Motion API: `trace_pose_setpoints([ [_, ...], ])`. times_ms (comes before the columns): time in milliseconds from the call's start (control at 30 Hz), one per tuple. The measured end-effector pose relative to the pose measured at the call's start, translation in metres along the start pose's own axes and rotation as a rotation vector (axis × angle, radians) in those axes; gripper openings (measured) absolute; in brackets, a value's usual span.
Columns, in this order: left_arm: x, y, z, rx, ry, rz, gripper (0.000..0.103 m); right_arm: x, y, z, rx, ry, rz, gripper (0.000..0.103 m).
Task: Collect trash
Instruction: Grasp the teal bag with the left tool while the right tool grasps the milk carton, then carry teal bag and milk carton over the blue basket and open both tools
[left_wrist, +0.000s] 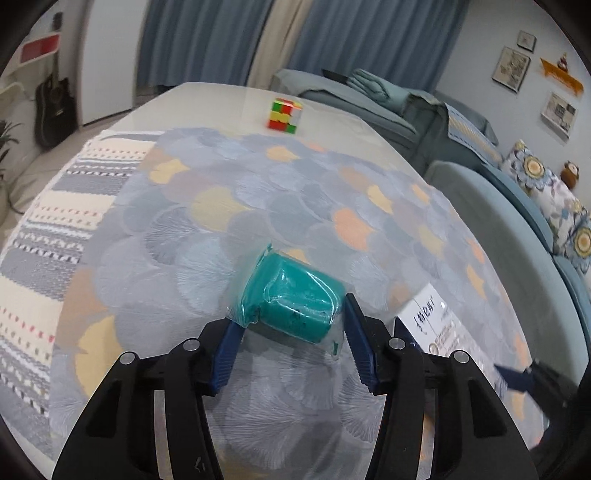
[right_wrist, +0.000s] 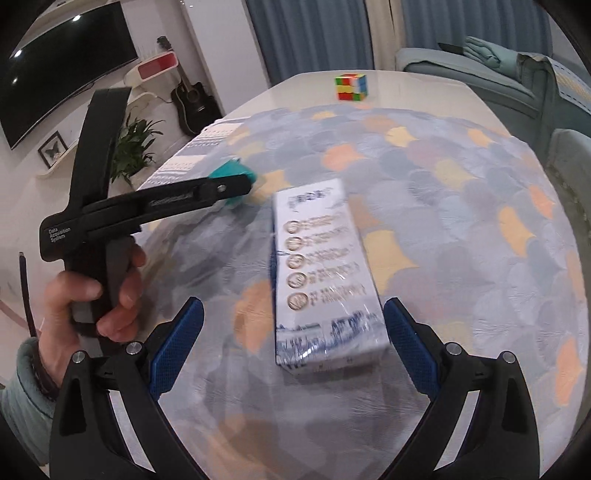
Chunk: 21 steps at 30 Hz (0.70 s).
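On patterned fan-print tablecloth (left_wrist: 258, 206) over pale table (left_wrist: 221, 96): teal block wrapped in clear crinkled plastic (left_wrist: 295, 295), lying on its side. Left gripper (left_wrist: 291, 325) set around it, blue-padded jaws half closed, pads against wrapper at both near corners; looks gripped, block resting on cloth. Same gripper seen side-on from right wrist view (right_wrist: 236, 184), held by a hand (right_wrist: 99, 295) in a grey-green sleeve (right_wrist: 26, 398), teal wrapped block (right_wrist: 236, 170) at its tip.

Just right of teal block, apart from it: white rectangular carton with blue print and a row of round emblems (right_wrist: 325, 280), lying flat, long side running away from right camera. In left wrist view, only a corner of that carton (left_wrist: 439, 325) visible beyond right-hand jaw. Right gripper (right_wrist: 291, 343) with jaws wide apart, one pad either side of carton's near end, neither pad touching it; nothing held. Tip of one blue finger (left_wrist: 513, 376) at lower right edge of left view.

At far end of table, on bare surface past cloth: multicoloured puzzle cube (left_wrist: 284, 114), well apart from both items. Striped woven mat (left_wrist: 48, 236) under cloth's left side. Beyond table: teal sofa (left_wrist: 369, 103), blue curtains (left_wrist: 207, 40), black guitar (left_wrist: 53, 110) leaning at wall.
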<state>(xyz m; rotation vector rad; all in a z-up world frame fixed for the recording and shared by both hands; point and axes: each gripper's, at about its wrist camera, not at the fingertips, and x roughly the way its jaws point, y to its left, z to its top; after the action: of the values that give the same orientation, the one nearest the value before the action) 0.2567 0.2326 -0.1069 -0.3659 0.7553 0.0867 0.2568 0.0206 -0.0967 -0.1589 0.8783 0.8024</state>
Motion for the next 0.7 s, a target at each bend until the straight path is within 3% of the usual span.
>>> trace_pose_setpoints([
  [133,-0.003,0.001,0.002,-0.001,-0.02,0.022,0.051,0.016,0.012,0.011,0.01,0.001,-0.089,0.093],
  [233,-0.005,0.002,0.004,0.01,-0.038,0.059,0.051,0.03,0.012,0.016,0.026,0.025,-0.234,0.089],
  [300,-0.003,0.002,0.004,0.009,-0.033,0.061,0.051,0.035,0.008,0.014,0.035,0.046,-0.251,0.066],
  [367,-0.005,-0.002,0.003,0.024,-0.038,0.064,0.051,0.036,0.004,0.013,0.049,0.056,-0.263,0.058],
  [500,-0.011,-0.013,0.0,0.06,-0.056,0.04,0.051,0.021,0.003,0.006,0.045,0.021,-0.302,0.056],
  [700,-0.034,-0.05,-0.018,0.14,-0.071,-0.02,0.05,-0.043,0.005,-0.008,0.026,-0.06,-0.347,0.056],
])
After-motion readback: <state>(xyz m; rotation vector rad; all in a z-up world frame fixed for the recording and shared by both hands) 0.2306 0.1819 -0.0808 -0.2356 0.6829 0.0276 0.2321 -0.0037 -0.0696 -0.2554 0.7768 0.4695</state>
